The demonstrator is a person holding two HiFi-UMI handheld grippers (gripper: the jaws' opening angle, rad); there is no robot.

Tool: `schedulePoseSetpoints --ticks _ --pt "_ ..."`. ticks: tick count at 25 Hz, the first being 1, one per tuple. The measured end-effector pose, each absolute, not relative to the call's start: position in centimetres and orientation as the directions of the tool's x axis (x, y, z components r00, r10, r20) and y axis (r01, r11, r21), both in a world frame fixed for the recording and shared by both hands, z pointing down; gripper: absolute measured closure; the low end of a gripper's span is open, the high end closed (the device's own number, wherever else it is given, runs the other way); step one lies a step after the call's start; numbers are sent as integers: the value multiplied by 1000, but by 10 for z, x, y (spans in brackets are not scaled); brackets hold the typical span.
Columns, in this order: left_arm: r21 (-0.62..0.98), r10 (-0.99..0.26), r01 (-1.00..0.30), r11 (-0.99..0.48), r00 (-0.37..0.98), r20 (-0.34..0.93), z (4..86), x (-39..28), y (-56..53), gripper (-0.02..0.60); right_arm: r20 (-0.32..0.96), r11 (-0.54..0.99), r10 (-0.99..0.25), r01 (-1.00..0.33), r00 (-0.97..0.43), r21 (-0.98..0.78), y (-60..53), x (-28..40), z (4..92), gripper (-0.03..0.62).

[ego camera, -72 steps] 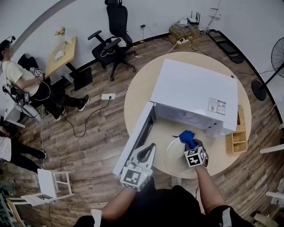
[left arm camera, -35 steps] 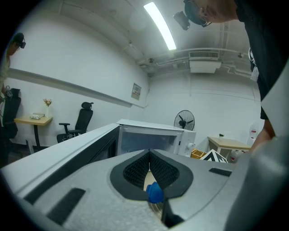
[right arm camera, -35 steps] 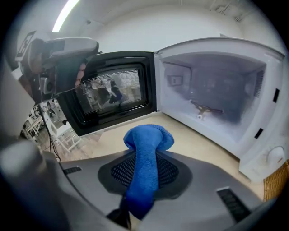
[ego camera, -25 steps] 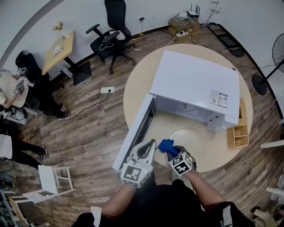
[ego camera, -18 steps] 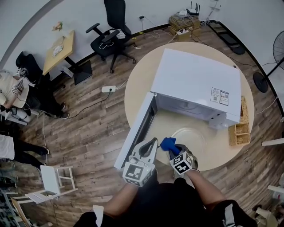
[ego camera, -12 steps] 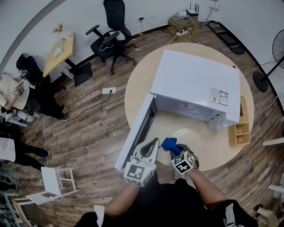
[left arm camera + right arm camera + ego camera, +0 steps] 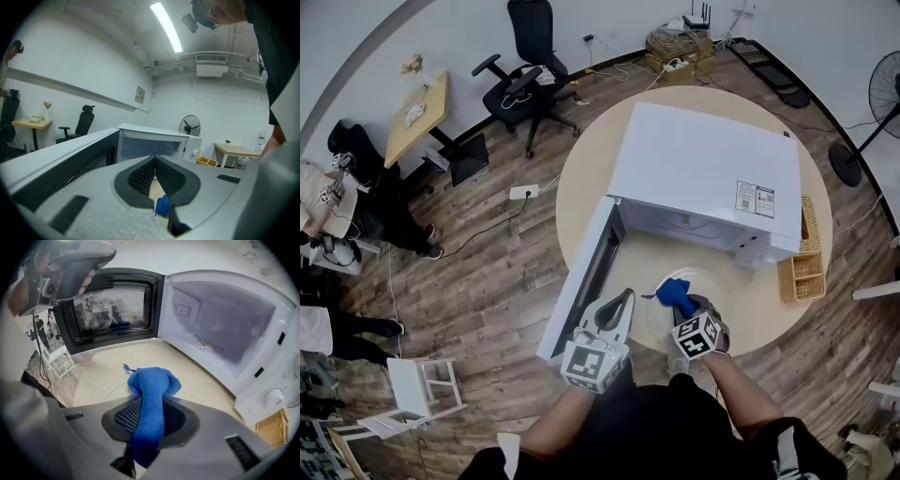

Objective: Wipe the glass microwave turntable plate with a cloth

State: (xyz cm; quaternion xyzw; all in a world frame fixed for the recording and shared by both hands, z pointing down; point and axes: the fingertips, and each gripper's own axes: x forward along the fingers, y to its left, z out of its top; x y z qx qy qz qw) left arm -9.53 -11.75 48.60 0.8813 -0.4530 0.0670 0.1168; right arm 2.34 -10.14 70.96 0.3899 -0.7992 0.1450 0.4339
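Note:
The glass turntable plate (image 7: 714, 292) lies flat on the round table (image 7: 581, 178) in front of the open white microwave (image 7: 703, 173). My right gripper (image 7: 686, 307) is shut on a blue cloth (image 7: 674, 293), and the bunched end of the cloth rests on the plate's left part. In the right gripper view the cloth (image 7: 152, 380) runs between the jaws of this gripper (image 7: 151, 402) down to the faint plate (image 7: 105, 386). My left gripper (image 7: 623, 300) hovers left of the plate beside the microwave door (image 7: 581, 281); its jaws meet with nothing between them (image 7: 154, 158).
The microwave door (image 7: 112, 310) stands swung open at the left and the cavity (image 7: 220, 324) is bare. A wicker basket (image 7: 802, 272) sits at the table's right edge. An office chair (image 7: 520, 80), a desk and seated people are across the floor at the left.
My right gripper has carried the blue cloth from the plate's near left rim further onto the plate. The left gripper has stayed where it was.

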Motion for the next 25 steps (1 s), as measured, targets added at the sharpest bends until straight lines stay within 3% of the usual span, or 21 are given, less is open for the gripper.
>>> schedulePoseSetpoints --ticks 25 --pt "137 -743 -775 -618 632 221 487 -69 -112 575 810 444 -578 -872 -101 208 -110 137 712 508"
